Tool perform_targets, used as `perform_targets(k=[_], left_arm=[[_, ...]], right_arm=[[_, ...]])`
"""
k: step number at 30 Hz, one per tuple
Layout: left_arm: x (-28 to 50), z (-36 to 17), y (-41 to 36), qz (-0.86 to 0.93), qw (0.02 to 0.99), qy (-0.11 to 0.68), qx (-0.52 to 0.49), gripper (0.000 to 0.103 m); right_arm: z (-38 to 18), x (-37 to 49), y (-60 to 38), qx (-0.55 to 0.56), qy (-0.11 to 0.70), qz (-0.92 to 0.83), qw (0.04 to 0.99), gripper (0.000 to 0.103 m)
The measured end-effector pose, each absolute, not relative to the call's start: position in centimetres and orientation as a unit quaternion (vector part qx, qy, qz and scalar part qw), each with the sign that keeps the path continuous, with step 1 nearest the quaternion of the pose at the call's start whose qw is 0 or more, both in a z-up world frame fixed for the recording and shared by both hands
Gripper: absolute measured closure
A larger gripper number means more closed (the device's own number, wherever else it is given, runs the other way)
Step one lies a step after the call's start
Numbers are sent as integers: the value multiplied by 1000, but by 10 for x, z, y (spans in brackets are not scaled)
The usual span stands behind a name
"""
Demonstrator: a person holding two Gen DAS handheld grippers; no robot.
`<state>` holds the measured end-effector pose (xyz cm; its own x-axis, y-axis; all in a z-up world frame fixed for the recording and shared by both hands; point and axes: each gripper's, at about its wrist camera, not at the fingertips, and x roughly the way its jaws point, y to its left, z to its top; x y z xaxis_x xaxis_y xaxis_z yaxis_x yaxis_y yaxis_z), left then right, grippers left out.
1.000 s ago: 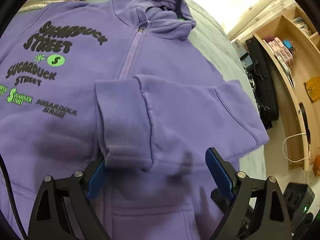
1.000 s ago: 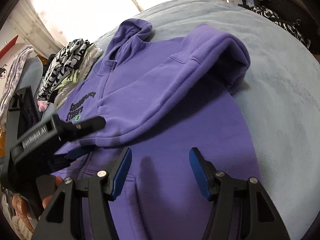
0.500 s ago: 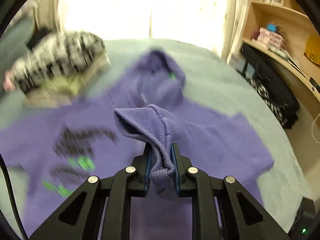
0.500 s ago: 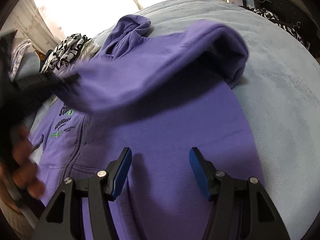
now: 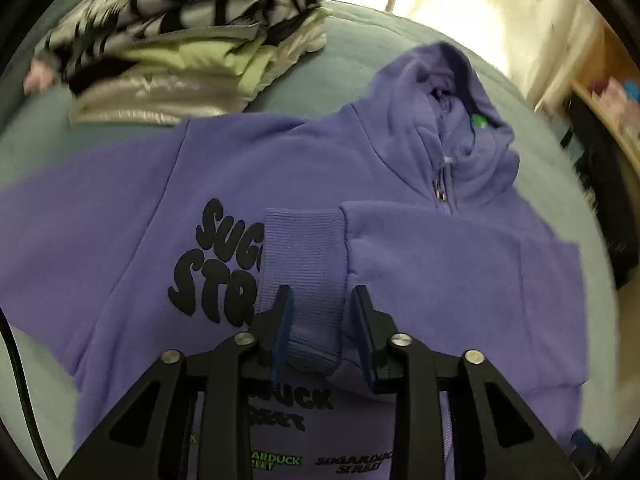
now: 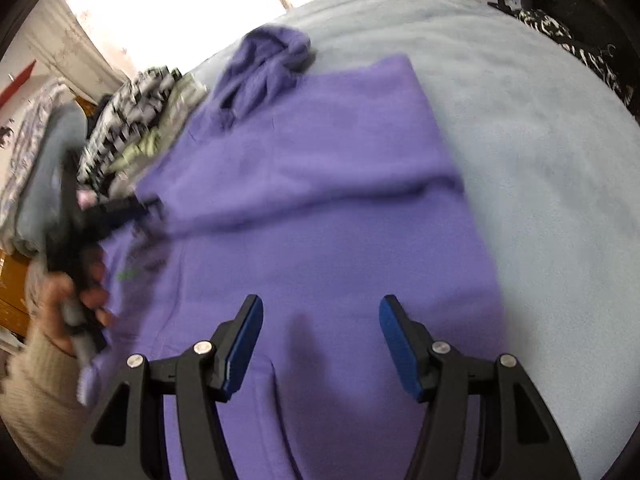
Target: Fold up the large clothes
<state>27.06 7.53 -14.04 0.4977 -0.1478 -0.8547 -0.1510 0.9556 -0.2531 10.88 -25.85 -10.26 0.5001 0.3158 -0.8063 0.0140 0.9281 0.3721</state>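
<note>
The left gripper (image 5: 320, 320) is being opened, its blue pads (image 5: 362, 320) being drawn clear of the ribbed cuff (image 5: 302, 276), which is lying between them and is no longer being pinched. Half a second ago that cuff was being clamped and carried in the air; now it is being left flat on the chest of the hoodie (image 5: 420, 272), partly over the black lettering (image 5: 212, 264), higher up the chest than where it was lying a second ago. The sleeve (image 5: 460, 264) is being laid straight across the front, just below the zip pull (image 5: 440, 190), and is seen in the right wrist view as a band running across the body.

The right gripper (image 6: 320, 344) is being held well apart at the jaws, with nothing between them, above the lower front of the hoodie (image 6: 320, 240). The left hand (image 6: 76, 300) on its tool is being blurred at the left edge of that view.

The hoodie is being spread face up on the blue-grey bed (image 6: 540, 140), hood (image 5: 444, 92) toward the window, with a pile of clothes (image 5: 176, 44) just beyond its shoulder.

By this placing, one sleeve fold is being judged as done; the other sleeve, running off to the left in the left wrist view, is still lying unfolded, and the body fold is remaining
</note>
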Motion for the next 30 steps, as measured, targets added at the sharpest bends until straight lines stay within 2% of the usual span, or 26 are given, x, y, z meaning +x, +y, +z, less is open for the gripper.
perform_targets(k=[2, 3, 4, 7, 12, 13, 14, 15, 16, 17, 18, 19, 23, 27, 30], left_arm=[[273, -138, 83, -6, 854, 494, -163, 42], [273, -138, 84, -11, 857, 488, -167, 40], [275, -137, 85, -22, 859, 483, -167, 40], [286, -141, 81, -33, 860, 486, -150, 40], [309, -155, 66, -23, 845, 515, -144, 40], [312, -155, 65, -20, 845, 516, -139, 43], [314, -153, 62, -13, 851, 509, -130, 51], [316, -152, 59, -9, 854, 506, -121, 78], [320, -151, 57, -16, 853, 508, -116, 91], [324, -147, 54, -20, 854, 507, -113, 94], [325, -143, 53, -16, 860, 498, -107, 97], [326, -136, 51, -15, 869, 485, -97, 98], [332, -124, 47, -8, 890, 450, -66, 98], [343, -153, 54, 20, 868, 492, -67, 98], [335, -152, 62, 14, 872, 482, -82, 95]], right_arm=[[-83, 122, -273, 174, 473, 84, 859, 35], [-77, 129, -280, 177, 467, 77, 863, 28], [-71, 137, -288, 183, 458, 66, 868, 24], [-64, 175, -309, 182, 438, 38, 879, 23], [-95, 249, -330, 202, 462, 10, 863, 23], [-104, 262, -332, 208, 469, 8, 858, 23], [-113, 273, -333, 210, 474, 8, 855, 23], [-120, 279, -331, 207, 479, 8, 853, 25], [-126, 285, -331, 206, 485, 10, 850, 38], [-133, 288, -328, 208, 490, 16, 847, 51], [-140, 292, -325, 206, 499, 23, 842, 86], [-143, 293, -323, 198, 503, 25, 841, 87], [-122, 270, -327, 195, 423, 0, 885, 90], [-152, 276, -341, 186, 450, -46, 872, 91], [-151, 269, -353, 219, 452, -39, 864, 83]])
